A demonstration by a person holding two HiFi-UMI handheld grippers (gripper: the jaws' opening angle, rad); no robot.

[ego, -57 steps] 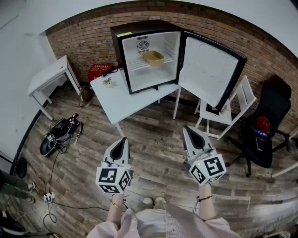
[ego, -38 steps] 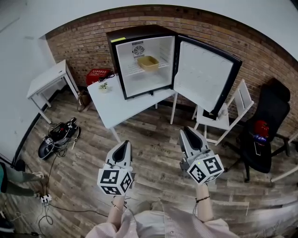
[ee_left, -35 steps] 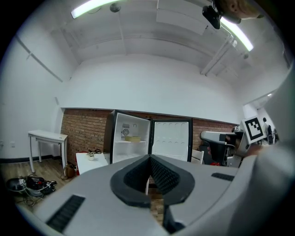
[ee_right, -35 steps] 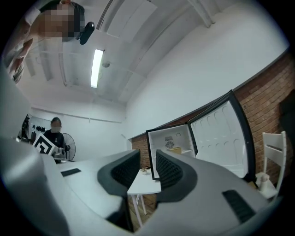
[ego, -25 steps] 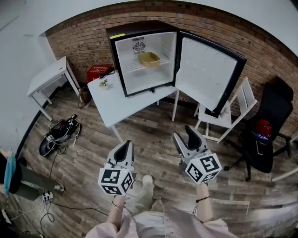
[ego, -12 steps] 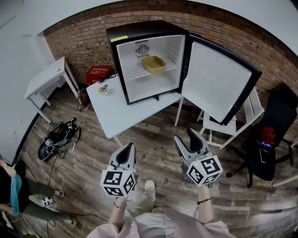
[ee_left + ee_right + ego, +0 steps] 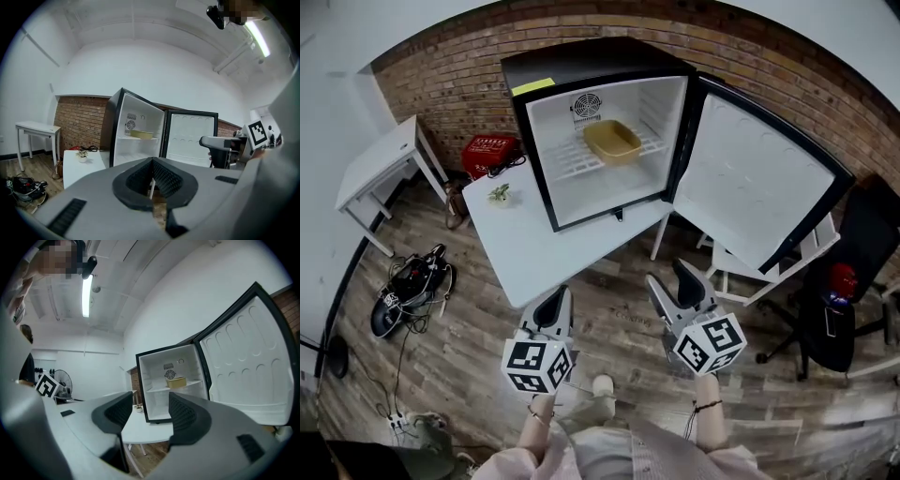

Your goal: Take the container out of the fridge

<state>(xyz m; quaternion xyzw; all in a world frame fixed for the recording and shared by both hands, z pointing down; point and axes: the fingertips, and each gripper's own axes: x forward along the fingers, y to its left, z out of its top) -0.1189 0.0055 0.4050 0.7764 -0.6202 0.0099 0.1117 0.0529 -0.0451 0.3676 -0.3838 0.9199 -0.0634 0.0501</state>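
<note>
Both grippers empty in front of the open mini fridge, with the container on its shelf.
Head view: the mini fridge [image 7: 600,183] stands at 12 o'clock on a white table [image 7: 520,248], its door [image 7: 759,202] swung out toward 3 o'clock, and the tan container [image 7: 612,141] sits on the wire shelf inside. The left gripper [image 7: 555,296] at 7 o'clock and the right gripper [image 7: 668,277] at 5 o'clock hang over the wooden floor, well apart from the fridge. Left gripper view: the fingers are pressed together on nothing, and the container [image 7: 141,134] shows at 12 o'clock above the tips. Right gripper view: the jaws have just been opening and stand wide with nothing between them, and the container [image 7: 177,382] lies at 1 o'clock.
</note>
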